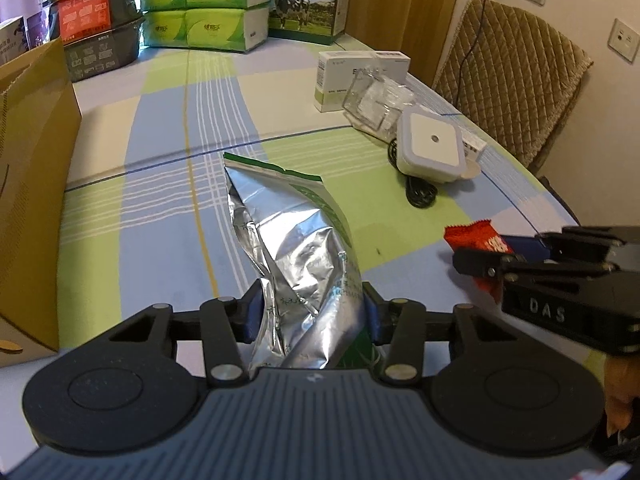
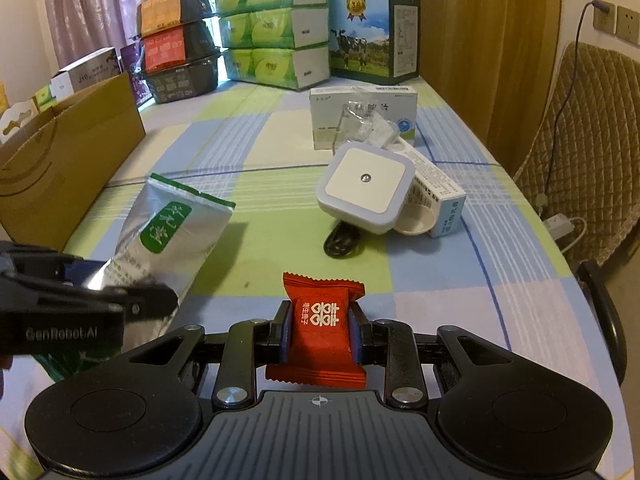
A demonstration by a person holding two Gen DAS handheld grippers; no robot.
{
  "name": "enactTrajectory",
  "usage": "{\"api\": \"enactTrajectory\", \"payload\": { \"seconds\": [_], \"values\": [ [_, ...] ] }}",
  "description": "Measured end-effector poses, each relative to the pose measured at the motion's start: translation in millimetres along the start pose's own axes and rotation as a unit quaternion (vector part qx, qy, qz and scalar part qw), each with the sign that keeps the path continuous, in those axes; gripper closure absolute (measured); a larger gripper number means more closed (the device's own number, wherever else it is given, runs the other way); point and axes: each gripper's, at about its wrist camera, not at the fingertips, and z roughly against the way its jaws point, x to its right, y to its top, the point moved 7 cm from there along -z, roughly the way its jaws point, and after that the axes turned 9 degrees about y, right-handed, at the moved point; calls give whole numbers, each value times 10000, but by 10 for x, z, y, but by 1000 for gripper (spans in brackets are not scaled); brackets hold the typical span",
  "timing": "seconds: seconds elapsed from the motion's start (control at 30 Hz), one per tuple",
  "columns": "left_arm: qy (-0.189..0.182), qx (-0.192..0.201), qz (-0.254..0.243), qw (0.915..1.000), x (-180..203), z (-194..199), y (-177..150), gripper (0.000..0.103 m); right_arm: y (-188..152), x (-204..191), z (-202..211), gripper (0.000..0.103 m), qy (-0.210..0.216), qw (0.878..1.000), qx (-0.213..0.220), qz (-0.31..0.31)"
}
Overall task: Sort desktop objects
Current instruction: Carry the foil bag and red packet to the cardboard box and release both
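I'm clamping the foil bag point(image 1: 296, 264) in my left gripper point(image 1: 312, 316), and my right gripper point(image 2: 320, 328) is pinching the red candy point(image 2: 320, 320).

Crinkled, mirror-glossy foil pouch point(image 1: 298, 256); smooth red plastic candy wrapper point(image 2: 320, 328); matt brown cardboard box point(image 2: 68, 160); woven checked cloth tablecloth point(image 2: 436, 280); glossy white plastic night light point(image 2: 366, 184).
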Motion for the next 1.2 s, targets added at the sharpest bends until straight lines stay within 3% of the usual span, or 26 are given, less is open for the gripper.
{"api": "enactTrajectory", "payload": {
  "seconds": [0.3, 0.53, 0.83, 1.2],
  "values": [
    [21, 220, -30, 9998, -42, 495, 94, 60, 133, -185, 434, 78, 77, 9997, 170, -151],
    [232, 513, -37, 9984, -276, 1108, 226, 60, 358, -670, 836, 78, 404, 9982, 436, 50],
    [825, 840, 98, 9930, -952, 1920, 287, 60, 587, -1543, 1102, 78, 978, 9920, 599, 524],
    [1437, 662, 498, 9861, -1919, 2559, -242, 60, 588, -2593, 1013, 78, 1686, 9795, 459, 1003]
  ]
}}
